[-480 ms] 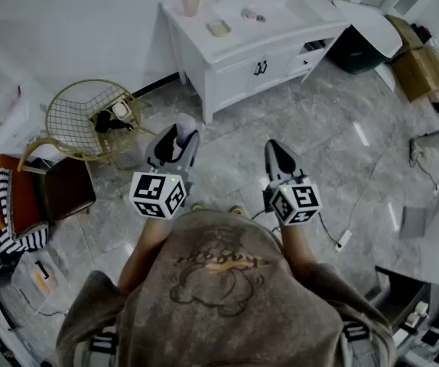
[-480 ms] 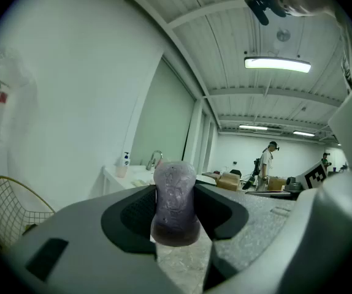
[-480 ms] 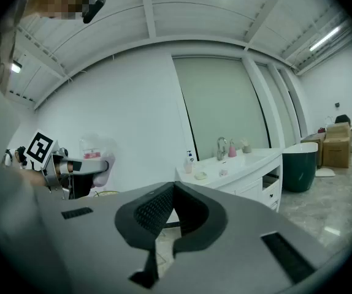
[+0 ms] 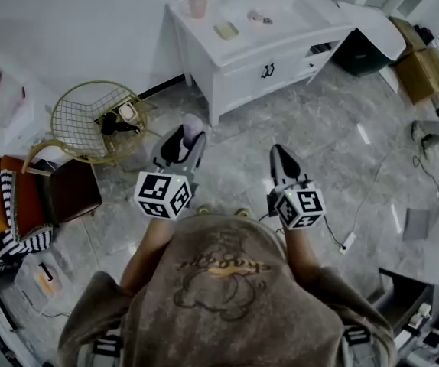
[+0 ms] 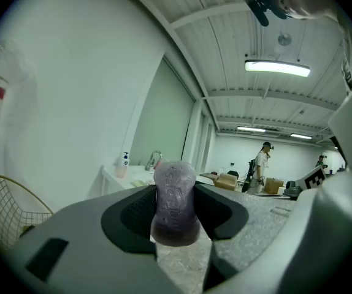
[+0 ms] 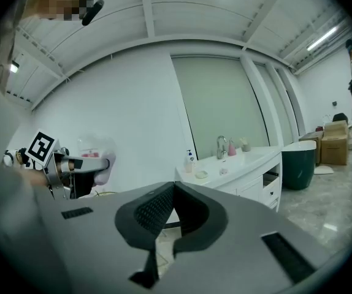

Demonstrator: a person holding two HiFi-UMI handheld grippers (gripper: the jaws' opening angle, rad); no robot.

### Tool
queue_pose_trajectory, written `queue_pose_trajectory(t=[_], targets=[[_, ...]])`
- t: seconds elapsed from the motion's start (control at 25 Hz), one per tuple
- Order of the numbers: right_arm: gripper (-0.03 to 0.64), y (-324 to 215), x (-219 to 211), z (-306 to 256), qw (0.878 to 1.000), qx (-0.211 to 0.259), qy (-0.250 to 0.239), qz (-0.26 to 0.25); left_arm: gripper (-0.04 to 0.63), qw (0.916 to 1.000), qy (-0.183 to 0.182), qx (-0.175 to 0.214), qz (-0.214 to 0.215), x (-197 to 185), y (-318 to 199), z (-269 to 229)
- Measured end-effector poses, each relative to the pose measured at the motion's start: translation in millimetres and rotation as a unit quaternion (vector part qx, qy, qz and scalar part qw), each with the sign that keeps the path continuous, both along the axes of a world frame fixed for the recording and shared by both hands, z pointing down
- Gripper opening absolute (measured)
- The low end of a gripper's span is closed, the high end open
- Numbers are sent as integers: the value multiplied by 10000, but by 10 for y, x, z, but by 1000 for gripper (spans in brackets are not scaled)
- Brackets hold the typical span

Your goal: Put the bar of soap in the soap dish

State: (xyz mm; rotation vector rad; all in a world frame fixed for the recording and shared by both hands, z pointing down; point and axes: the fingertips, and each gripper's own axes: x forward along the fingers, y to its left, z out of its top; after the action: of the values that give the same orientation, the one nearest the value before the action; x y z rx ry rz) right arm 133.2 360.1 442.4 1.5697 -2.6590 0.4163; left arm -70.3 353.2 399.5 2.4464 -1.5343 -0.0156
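Observation:
A pale purple bar of soap (image 4: 193, 128) stands upright between the jaws of my left gripper (image 4: 183, 145), which is shut on it; in the left gripper view the soap (image 5: 175, 202) fills the gap of the left gripper (image 5: 176, 208). My right gripper (image 4: 280, 157) is beside it, shut with nothing in it, its jaws meeting in the right gripper view (image 6: 173, 188). Both are held over the marble floor, well short of the white vanity (image 4: 274, 56). On its top, left of the sink, lies a small soap dish (image 4: 226, 30), which also shows in the right gripper view (image 6: 202, 174).
A gold wire basket (image 4: 91, 118) and a brown seat (image 4: 67, 189) stand to the left. A dark bin (image 4: 357, 52) and cardboard boxes (image 4: 422, 71) are at the right of the vanity. A cable with a plug strip (image 4: 345, 240) lies on the floor at right. A person (image 5: 262, 165) stands far off.
The vanity sits slightly higher and further right in the head view; both grippers keep their pose and the soap stays in the left one.

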Motion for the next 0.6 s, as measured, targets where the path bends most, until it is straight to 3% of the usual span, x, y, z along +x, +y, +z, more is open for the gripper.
queue_pose_trajectory(t=[0.6], targets=[[2,-366,-436,240,9996,-97,31,250,189,9994,82,-21,329,-406,-458,184]])
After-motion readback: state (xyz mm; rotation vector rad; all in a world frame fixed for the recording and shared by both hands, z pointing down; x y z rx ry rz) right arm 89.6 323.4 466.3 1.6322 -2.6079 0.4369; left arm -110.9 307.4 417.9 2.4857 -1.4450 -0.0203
